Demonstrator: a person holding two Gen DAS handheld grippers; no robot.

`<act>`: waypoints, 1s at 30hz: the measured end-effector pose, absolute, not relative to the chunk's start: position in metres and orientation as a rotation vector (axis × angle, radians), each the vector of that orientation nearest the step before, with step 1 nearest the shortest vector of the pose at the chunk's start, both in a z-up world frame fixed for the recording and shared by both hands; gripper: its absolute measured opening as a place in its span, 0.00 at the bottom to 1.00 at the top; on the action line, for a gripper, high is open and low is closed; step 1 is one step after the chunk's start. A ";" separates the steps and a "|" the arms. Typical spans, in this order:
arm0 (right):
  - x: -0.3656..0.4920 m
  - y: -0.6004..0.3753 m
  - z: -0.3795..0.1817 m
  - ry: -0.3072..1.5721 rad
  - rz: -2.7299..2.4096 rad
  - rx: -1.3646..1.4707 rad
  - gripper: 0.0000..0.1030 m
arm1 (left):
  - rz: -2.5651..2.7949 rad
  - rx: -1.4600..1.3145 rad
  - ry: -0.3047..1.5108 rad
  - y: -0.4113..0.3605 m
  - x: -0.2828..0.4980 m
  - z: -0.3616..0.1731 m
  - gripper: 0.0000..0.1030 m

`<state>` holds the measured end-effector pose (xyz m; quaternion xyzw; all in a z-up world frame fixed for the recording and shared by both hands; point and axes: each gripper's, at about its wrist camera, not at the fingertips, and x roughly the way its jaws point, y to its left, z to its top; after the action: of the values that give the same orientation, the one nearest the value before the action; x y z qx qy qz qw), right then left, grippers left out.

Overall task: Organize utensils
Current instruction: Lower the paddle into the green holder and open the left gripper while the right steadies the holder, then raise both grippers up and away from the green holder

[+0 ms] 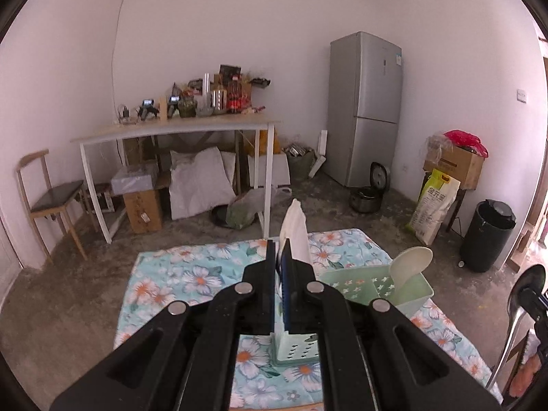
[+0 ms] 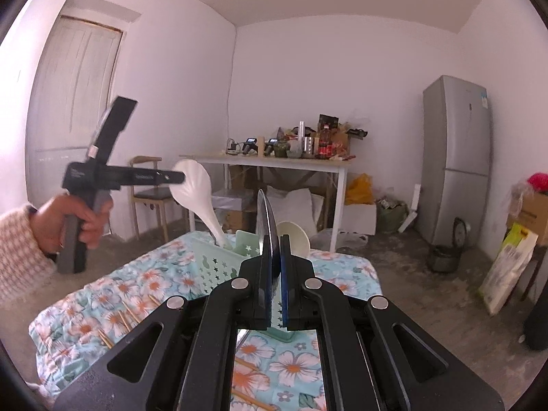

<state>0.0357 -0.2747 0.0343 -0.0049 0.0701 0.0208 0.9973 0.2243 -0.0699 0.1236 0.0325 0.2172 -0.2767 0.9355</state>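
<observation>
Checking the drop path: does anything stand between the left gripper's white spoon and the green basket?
Nothing visible does. The white spoon in the left gripper has its handle tip at the green basket's open top; another spoon stands further right.

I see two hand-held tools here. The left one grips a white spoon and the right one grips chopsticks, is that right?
Not quite. The right gripper has its jaws shut on a metal spoon, as the left wrist view shows. The chopsticks lie on the cloth. The left gripper does grip a white spoon.
</observation>
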 end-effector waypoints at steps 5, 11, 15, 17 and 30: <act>0.041 -0.286 0.042 0.121 0.073 0.047 0.02 | -0.579 0.054 0.475 -0.079 0.235 0.111 0.06; 0.048 -0.304 0.054 0.083 0.107 0.129 0.02 | -0.605 -0.031 0.456 -0.071 0.232 0.110 0.48; 0.052 -0.312 0.066 0.041 0.123 0.165 0.02 | -0.600 -0.069 0.433 -0.062 0.225 0.117 0.64; 0.055 -0.317 0.075 0.010 0.133 0.182 0.02 | -0.600 -0.082 0.421 -0.054 0.217 0.118 0.70; 0.111 -0.310 0.106 -0.082 0.087 0.093 0.02 | -0.584 -0.189 0.579 0.009 0.149 0.055 0.82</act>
<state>0.1109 -0.3104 0.1060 0.0463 -0.0410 0.0433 0.9971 0.1490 0.0086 0.0555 -0.0919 0.2810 -0.2836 0.9122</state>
